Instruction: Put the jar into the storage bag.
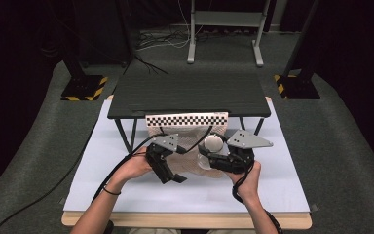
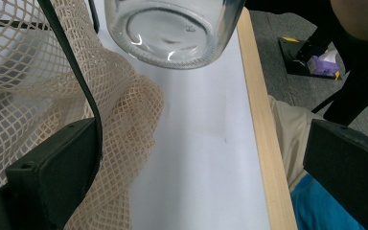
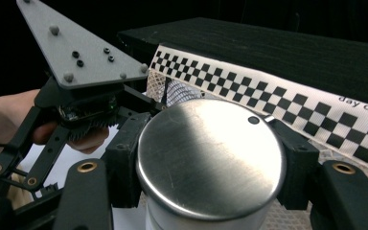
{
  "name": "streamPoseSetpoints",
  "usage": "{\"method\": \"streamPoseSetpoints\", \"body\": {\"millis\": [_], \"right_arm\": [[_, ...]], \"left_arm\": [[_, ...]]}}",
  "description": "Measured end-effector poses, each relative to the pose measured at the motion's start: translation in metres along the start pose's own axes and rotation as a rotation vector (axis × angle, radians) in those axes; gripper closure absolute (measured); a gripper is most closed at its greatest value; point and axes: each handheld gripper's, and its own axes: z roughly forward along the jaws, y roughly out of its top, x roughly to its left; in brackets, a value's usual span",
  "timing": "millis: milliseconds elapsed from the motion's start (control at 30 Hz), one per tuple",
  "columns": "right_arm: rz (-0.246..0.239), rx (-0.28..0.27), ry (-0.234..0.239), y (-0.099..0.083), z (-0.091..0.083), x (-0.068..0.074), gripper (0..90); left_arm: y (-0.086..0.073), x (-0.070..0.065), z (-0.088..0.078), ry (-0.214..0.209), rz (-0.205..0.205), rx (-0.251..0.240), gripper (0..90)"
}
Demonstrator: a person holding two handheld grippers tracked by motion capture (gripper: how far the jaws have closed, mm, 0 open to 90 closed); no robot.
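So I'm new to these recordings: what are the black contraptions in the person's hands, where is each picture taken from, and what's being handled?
These are hand-held two-jaw grippers, one in each hand, not robot arms. The high view looks down on the table from above the person's side. The other two pictures come from cameras riding on each gripper.

The right gripper has its jaws closed around a glass jar just below its shiny metal lid. The left gripper has its jaws wide apart; one jaw sits against a cream mesh bag that lies on the table, but a grip isn't clear. The bag has a checkered band. Behind stands a low black shelf.

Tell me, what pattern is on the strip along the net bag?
Black-and-white checks on the strip, clearest in the right gripper view.
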Motion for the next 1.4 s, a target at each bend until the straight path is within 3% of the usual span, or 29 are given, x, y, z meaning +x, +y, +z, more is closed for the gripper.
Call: {"method": "streamPoseSetpoints", "body": {"millis": [1400], "right_arm": [[-0.037, -0.04, -0.033, 0.047, 0.01, -0.008, 39.2]], "left_arm": [[0.0, 0.0, 0.001, 0.006, 0.003, 0.01, 0.0]]}}
